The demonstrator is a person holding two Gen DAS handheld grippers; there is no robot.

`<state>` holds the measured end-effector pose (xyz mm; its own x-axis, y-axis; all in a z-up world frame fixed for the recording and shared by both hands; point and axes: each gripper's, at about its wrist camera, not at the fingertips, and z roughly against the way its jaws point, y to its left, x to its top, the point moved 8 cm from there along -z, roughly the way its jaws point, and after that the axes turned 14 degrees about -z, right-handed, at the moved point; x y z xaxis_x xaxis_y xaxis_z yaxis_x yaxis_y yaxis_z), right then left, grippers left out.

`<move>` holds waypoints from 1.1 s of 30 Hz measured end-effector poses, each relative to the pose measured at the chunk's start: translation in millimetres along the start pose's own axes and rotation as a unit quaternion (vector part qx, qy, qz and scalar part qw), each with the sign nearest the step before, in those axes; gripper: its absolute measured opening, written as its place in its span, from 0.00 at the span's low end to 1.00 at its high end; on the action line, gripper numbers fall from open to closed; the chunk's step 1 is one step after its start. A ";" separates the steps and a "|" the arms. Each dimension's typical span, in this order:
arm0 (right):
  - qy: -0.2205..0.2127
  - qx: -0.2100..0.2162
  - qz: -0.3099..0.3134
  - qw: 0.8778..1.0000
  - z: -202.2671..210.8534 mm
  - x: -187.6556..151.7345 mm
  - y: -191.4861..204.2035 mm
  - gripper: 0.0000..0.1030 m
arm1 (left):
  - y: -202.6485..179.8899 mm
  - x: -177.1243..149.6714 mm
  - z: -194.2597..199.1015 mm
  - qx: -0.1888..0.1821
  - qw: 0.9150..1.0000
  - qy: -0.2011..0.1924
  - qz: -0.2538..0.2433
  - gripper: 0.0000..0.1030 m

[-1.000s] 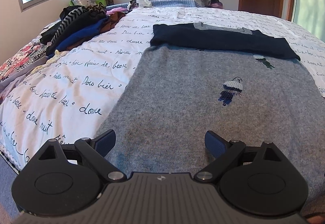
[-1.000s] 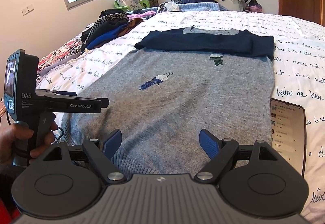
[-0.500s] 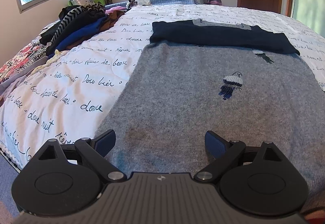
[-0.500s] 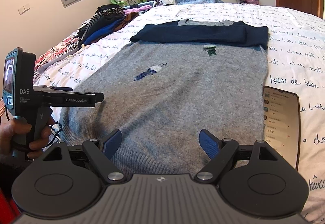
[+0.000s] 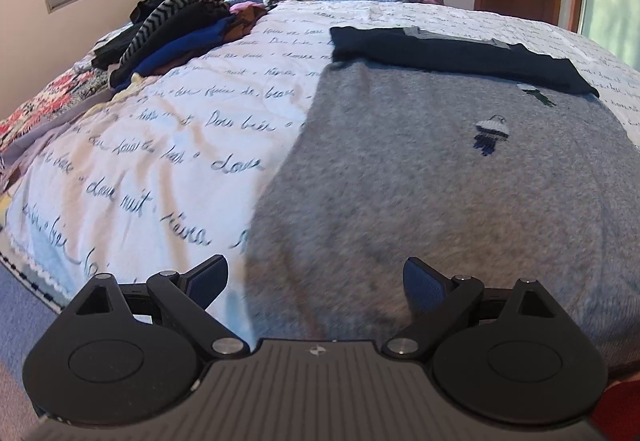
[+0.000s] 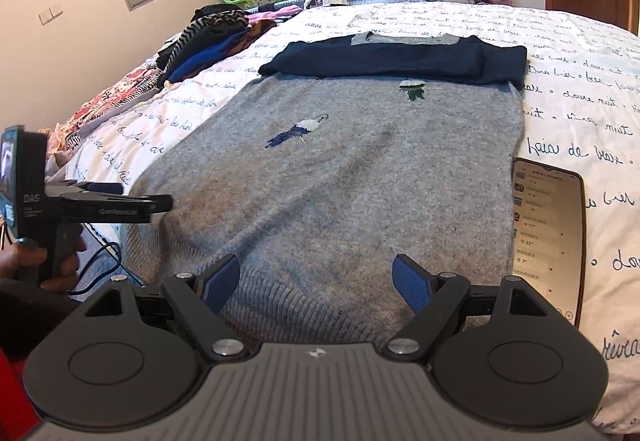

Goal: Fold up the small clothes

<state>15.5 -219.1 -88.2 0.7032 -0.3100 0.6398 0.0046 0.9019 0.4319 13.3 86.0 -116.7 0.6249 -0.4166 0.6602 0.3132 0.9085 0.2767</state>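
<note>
Because the left view has slid sideways over the last second, the left claw [image 5: 316, 277] now hangs over the near left edge of the grey sweater [image 5: 440, 193], where half a second ago it sat squarely over the knit. Its jaws are spread wide with nothing between them, one blue pad above the white bedspread [image 5: 160, 161] and the other above the wool. In my judgement this lines it up to take the left hem corner. The picture is smeared near the fingers, so the claw is likely in motion.

Further left on the bed, a heap of striped and blue clothes [image 5: 176, 37] waits well apart from the work. The sweater itself lies flat and face up in the middle of the bed, its dark navy top part [image 5: 460, 53] already folded down across the chest (the grey collar peeks out above it).

In the right view the sweater's ribbed hem [image 6: 320, 301] sits just ahead of the right claw [image 6: 318, 283], closer than it was a second ago. That claw too is wide open and empty, both pads over the hem. A phone [image 6: 548, 233] lies just beside the sweater's right edge.

With both claws at the hem, the next fold, bottom up toward the navy band, looks ready to begin; neither has gripped yet.
</note>
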 end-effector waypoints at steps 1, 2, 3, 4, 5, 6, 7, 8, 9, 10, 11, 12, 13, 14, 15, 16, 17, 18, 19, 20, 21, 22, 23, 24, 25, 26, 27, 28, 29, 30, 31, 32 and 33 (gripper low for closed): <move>0.001 -0.002 0.000 1.000 0.4 -0.9 -0.6 0.81 | 4.6 -4.4 0.0 0.001 1.000 0.002 0.003 0.90; 0.002 -0.003 0.000 1.000 0.7 -1.7 -1.3 0.81 | 8.8 -8.2 -0.1 0.003 1.000 0.004 0.005 0.90; 0.002 -0.005 -0.001 1.000 1.1 -2.6 -2.4 0.81 | 13.6 -12.1 -0.1 0.005 1.000 0.005 0.008 0.90; 0.002 -0.008 -0.002 1.000 1.7 -3.4 -3.5 0.81 | 17.9 -15.2 -0.1 0.004 1.000 0.005 0.011 0.90; 0.002 -0.010 -0.002 1.000 2.3 -4.1 -4.7 0.81 | 21.9 -17.9 0.1 0.003 1.000 0.003 0.014 0.90; 0.002 -0.013 -0.002 1.000 3.1 -4.7 -5.7 0.81 | 25.8 -20.1 0.4 0.001 1.000 0.001 0.018 0.90; 0.001 -0.016 -0.001 1.000 4.0 -5.3 -7.0 0.81 | 28.8 -21.8 0.9 -0.005 1.000 -0.004 0.020 0.90; 0.001 -0.019 -0.001 1.000 5.1 -6.0 -8.5 0.81 | 31.3 -23.2 1.3 -0.013 1.000 -0.010 0.021 0.90; 0.000 -0.021 -0.001 1.000 6.4 -6.3 -9.9 0.81 | 33.7 -24.8 1.3 -0.019 0.999 -0.015 0.022 0.90; -0.001 -0.023 -0.002 1.000 7.7 -6.6 -11.0 0.81 | 35.4 -26.4 0.9 -0.027 0.999 -0.018 0.024 0.90; -0.002 -0.023 -0.002 1.000 8.7 -6.8 -12.3 0.81 | 36.9 -27.8 0.7 -0.038 0.999 -0.021 0.027 0.90; -0.002 -0.023 -0.002 1.000 9.9 -7.3 -13.5 0.81 | 37.6 -28.7 0.3 -0.054 0.998 -0.026 0.031 0.90; -0.002 -0.024 -0.003 1.000 10.8 -8.0 -14.7 0.81 | 38.8 -29.2 0.7 -0.066 0.997 -0.031 0.036 0.90; -0.001 -0.026 -0.003 1.000 11.6 -8.4 -15.6 0.81 | 40.0 -29.4 1.5 -0.077 0.996 -0.036 0.040 0.90; 0.000 -0.027 -0.002 1.000 12.4 -9.1 -16.6 0.81 | 41.3 -29.3 2.3 -0.087 0.995 -0.041 0.042 0.89; -0.001 -0.029 -0.001 1.000 13.8 -9.6 -17.9 0.81 | 41.9 -28.7 2.5 -0.098 0.993 -0.046 0.043 0.87; -0.001 -0.030 0.001 1.000 15.3 -10.2 -18.5 0.81 | 42.7 -28.3 2.8 -0.105 0.992 -0.048 0.043 0.80; 0.000 -0.031 0.004 1.000 17.0 -11.3 -19.2 0.81 | 43.1 -27.6 2.6 -0.111 0.992 -0.048 0.044 0.78; 0.001 -0.033 0.006 0.999 18.5 -12.3 -20.2 0.81 | 43.0 -26.9 3.2 -0.118 0.991 -0.051 0.044 0.77; 0.002 -0.036 0.008 0.999 20.0 -13.3 -21.9 0.81 | 43.1 -26.0 4.1 -0.125 0.990 -0.054 0.044 0.77; 0.002 -0.039 0.008 0.999 21.1 -14.2 -23.5 0.81 | 43.2 -25.1 6.0 -0.128 0.989 -0.058 0.044 0.72; 0.004 -0.041 0.006 0.999 22.0 -15.3 -25.8 0.81 | 43.1 -23.7 8.6 -0.132 0.988 -0.065 0.043 0.71; 0.006 -0.042 0.003 0.999 22.5 -16.2 -27.8 0.81 | 42.6 -22.0 11.0 -0.132 0.988 -0.071 0.038 0.70; 0.008 -0.043 0.000 0.999 23.2 -17.3 -29.8 0.81 | 42.1 -20.1 13.5 -0.130 0.988 -0.078 0.032 0.69; 0.009 -0.043 -0.003 0.999 23.7 -18.3 -31.7 0.81 | 40.7 -18.4 15.4 -0.132 0.987 -0.083 0.023 0.68; 0.010 -0.041 -0.007 0.999 24.3 -19.0 -33.0 0.81 | 39.1 -17.0 16.3 -0.134 0.987 -0.086 0.015 0.68; 0.010 -0.038 -0.010 0.999 25.0 -19.6 -34.1 0.81 | 37.6 -15.8 16.9 -0.136 0.987 -0.087 0.009 0.68; 0.011 -0.036 -0.012 0.999 25.4 -20.2 -34.9 0.81 | 36.0 -15.2 16.1 -0.140 0.986 -0.086 0.004 0.68; 0.011 -0.035 -0.014 0.999 25.9 -20.8 -35.9 0.81 | 34.1 -15.2 13.8 -0.145 0.986 -0.081 -0.002 0.68; 0.010 -0.036 -0.015 0.999 26.6 -21.2 -37.1 0.81 | 31.9 -16.5 10.4 -0.153 0.985 -0.075 -0.007 0.68; 0.009 -0.038 -0.016 0.999 27.5 -21.6 -38.6 0.81 | 31.1 -19.3 5.9 -0.156 0.986 -0.066 -0.007 0.68; 0.010 -0.040 -0.017 0.999 28.6 -22.3 -40.2 0.81 | 31.1 -22.7 1.7 -0.157 0.986 -0.059 -0.001 0.68; 0.010 -0.042 -0.016 0.999 29.8 -23.2 -41.6 0.81 | 30.8 -26.1 -1.5 -0.164 0.985 -0.055 0.007 0.69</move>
<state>-22.2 -258.4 -102.1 0.7160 -0.3337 0.6131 0.0871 0.9142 0.3958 7.7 124.8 -126.4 0.5558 -0.3809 0.7389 0.5301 0.8471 0.0379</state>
